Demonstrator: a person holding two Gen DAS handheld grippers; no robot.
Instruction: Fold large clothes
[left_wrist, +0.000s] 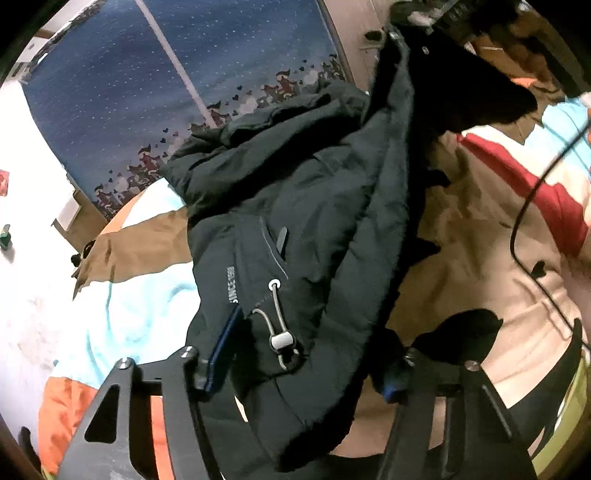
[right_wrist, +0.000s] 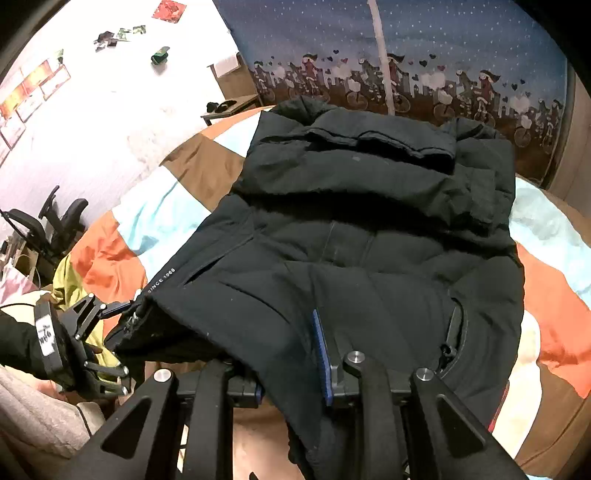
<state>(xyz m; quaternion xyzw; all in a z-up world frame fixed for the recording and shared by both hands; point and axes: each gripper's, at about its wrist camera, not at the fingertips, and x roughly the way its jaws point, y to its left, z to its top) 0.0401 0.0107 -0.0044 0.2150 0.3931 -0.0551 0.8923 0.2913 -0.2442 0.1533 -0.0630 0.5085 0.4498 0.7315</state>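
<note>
The black padded winter jacket (right_wrist: 369, 229) lies across the bed's patchwork quilt of orange, pale blue and brown (right_wrist: 166, 214), filling the middle of the right wrist view, hood toward the top. The right tool (right_wrist: 293, 369) is nearly closed, pinching the hem at lower centre. The left tool (left_wrist: 295, 373) stands about half open around the hem corner beside a grey drawstring toggle (left_wrist: 281, 339); whether its pads press the cloth I cannot tell. If that hold is loose, the bulky hem could slip out on one side, leaving the fold skewed. The toggle cord might also snag a finger.
</note>
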